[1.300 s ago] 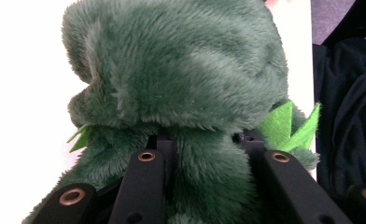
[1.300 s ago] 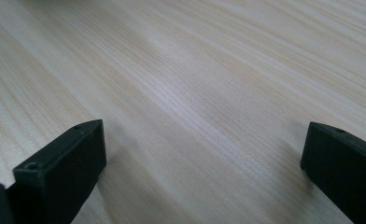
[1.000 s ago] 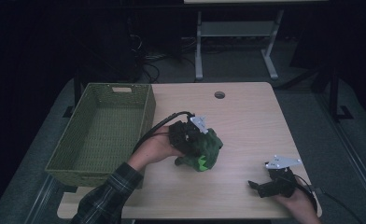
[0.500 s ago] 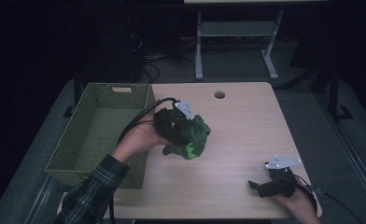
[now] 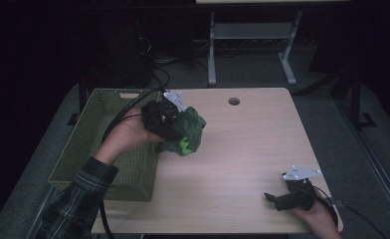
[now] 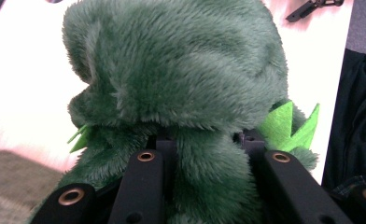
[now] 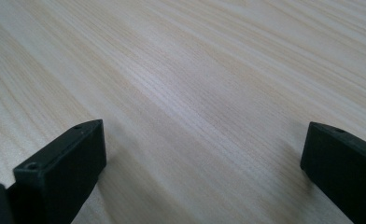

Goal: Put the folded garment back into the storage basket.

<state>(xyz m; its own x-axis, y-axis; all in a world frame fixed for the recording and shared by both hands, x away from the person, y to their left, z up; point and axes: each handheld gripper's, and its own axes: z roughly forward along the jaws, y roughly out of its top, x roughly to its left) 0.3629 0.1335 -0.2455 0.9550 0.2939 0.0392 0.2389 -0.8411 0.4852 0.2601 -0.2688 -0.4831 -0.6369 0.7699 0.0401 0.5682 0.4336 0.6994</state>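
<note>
1. Gripping the green plush toy (image 5: 187,132), the left gripper (image 5: 179,130) holds it in the air above the table (image 5: 252,149), just beside the near-right rim of the green woven basket (image 5: 91,144); in the left gripper view its black jaws press into the fur low on the toy's body, below the bulging head.
2. Judging from that low hold, the toy could swing or pivot, since most of its bulk hangs beyond the pads.
3. Soft fur gives under pressure, so the toy may slide out if the hand tilts or jolts, and it would probably land on the table short of the basket.
4. If the basket is the goal, a dangling part or the light green felt spikes (image 6: 291,123) could catch on the basket's rim on the way over; a low carry would cause that.
5. The black cable (image 5: 126,114) trailing from the left gripper lies across the basket's corner and could snag on the weave.
6. The right gripper (image 5: 277,199) rests at the table's near-right edge, well apart from the toy, its jaws wide and empty over bare wood, so it poses little risk.
7. Count: one plush toy, one basket, two grippers, one table with one round hole (image 5: 234,101) near its far edge.
</note>
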